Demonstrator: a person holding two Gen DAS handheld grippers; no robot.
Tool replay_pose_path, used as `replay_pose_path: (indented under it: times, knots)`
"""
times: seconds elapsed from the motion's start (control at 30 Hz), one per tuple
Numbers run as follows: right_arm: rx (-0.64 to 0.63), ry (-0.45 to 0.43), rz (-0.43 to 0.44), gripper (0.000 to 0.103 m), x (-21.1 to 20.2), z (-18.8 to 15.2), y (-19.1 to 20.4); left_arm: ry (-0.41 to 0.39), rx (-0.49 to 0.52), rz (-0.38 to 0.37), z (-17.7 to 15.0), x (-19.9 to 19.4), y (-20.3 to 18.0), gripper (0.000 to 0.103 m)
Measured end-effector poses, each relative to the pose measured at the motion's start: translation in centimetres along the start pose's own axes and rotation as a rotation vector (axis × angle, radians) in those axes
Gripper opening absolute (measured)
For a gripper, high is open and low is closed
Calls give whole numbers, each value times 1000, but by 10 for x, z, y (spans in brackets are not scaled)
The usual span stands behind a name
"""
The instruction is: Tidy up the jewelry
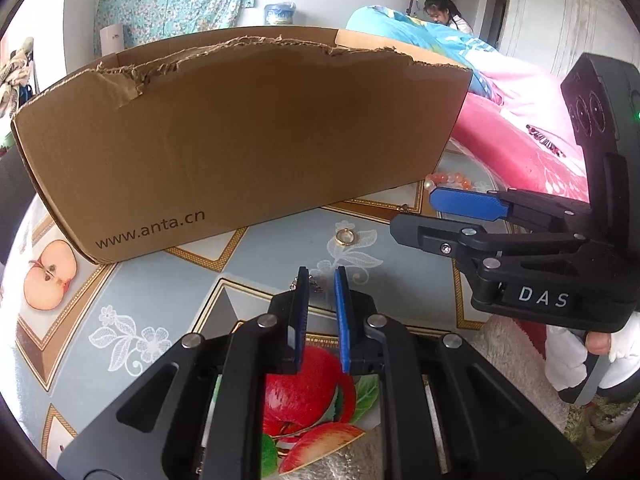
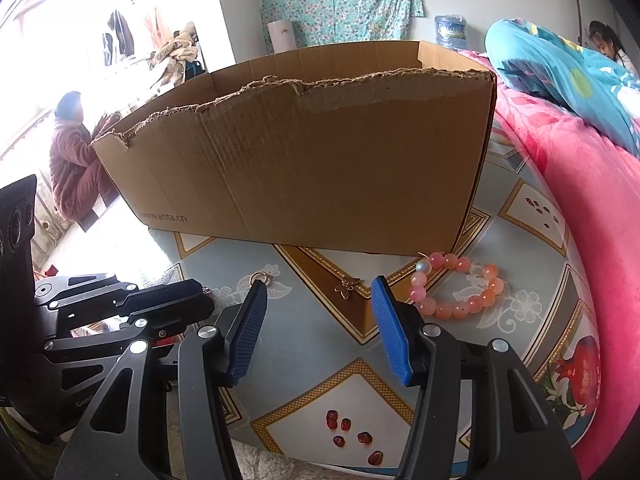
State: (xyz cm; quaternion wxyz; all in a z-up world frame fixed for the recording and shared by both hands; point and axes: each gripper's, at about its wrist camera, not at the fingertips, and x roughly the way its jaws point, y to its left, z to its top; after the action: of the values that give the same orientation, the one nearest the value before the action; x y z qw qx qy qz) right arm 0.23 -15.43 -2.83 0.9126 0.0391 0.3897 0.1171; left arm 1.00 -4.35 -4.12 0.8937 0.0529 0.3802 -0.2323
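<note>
**Left gripper carrying a small chain, right gripper lining up on the butterfly charm**

My left gripper (image 1: pixel 321 280), low centre of its view, is pinched nearly closed on what looks like a fine chain (image 1: pixel 316 287) at its tips. I judge it is bound for the cardboard box (image 1: pixel 240 140) filling the upper left. The gold ring (image 1: pixel 345 237) lies mid-frame on the worktop (image 1: pixel 132 300). My right gripper (image 2: pixel 318 292) stands half spread and empty, the butterfly charm (image 2: pixel 346 288) between its tips, the pink bead bracelet (image 2: pixel 460 288) just right. Next: lower and close on it.
</note>
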Motion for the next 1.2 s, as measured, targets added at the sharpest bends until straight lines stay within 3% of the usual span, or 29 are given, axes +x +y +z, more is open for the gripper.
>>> replay_pose_path:
  times: [0.27,0.33,0.6,0.67,0.8,0.97,1.2]
  knots:
    - [23,-4,7,53,-2,0,-4,13,-3,54,-1,-4,9,14]
    - [27,-4,7,53,-3,-1,-4,15,-7,56,-1,-3,10,19]
    - [32,-17,7,53,-8,-1,-3,8,-19,56,-1,0,8,20]
    - [33,-20,7,53,-10,-2,-3,4,-15,68,-2,0,7,19]
    - [30,-25,5,53,-12,-2,-3,-3,-7,98,-3,1,9,3]
    - [23,-29,-3,53,-14,0,-2,-13,-25,68,-4,-2,16,1]
    - [-3,-29,10,53,-10,6,1,-73,-158,16,-6,-24,51,0]
